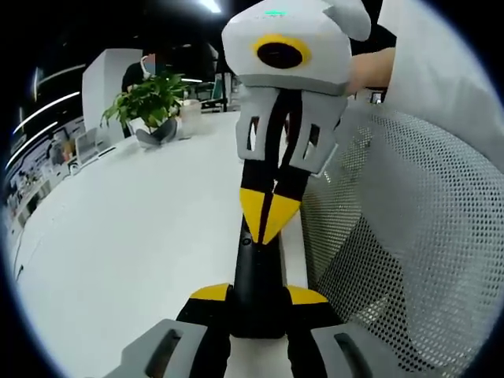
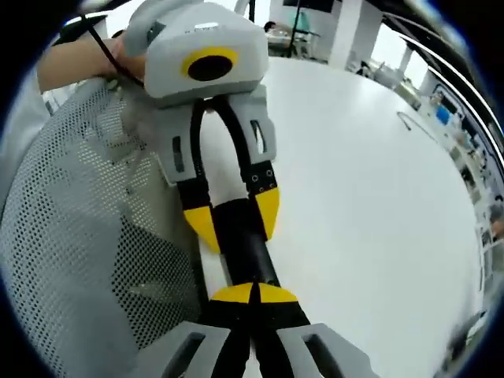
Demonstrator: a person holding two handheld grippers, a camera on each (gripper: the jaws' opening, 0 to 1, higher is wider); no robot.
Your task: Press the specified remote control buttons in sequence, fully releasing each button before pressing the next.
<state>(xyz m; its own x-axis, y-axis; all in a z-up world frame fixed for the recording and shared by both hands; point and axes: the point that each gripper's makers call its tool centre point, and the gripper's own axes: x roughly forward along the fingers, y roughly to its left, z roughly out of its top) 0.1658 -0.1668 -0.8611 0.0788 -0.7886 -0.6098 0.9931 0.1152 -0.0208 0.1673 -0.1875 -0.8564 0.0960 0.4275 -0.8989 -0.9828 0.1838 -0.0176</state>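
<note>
A slim black remote control lies lengthwise over the edge of the white table. My left gripper is shut on it, a yellow tip on each side. My right gripper comes in from above with its yellow tips together, pointing down onto the remote's top face; I cannot see which button lies under them. In the right gripper view, my right gripper is shut over the near end of the remote, and my left gripper clasps its far part.
A white mesh chair back stands close against the table's edge, also seen as the chair back. A potted plant and a white cup stand at the far end. A person's hand holds the right gripper.
</note>
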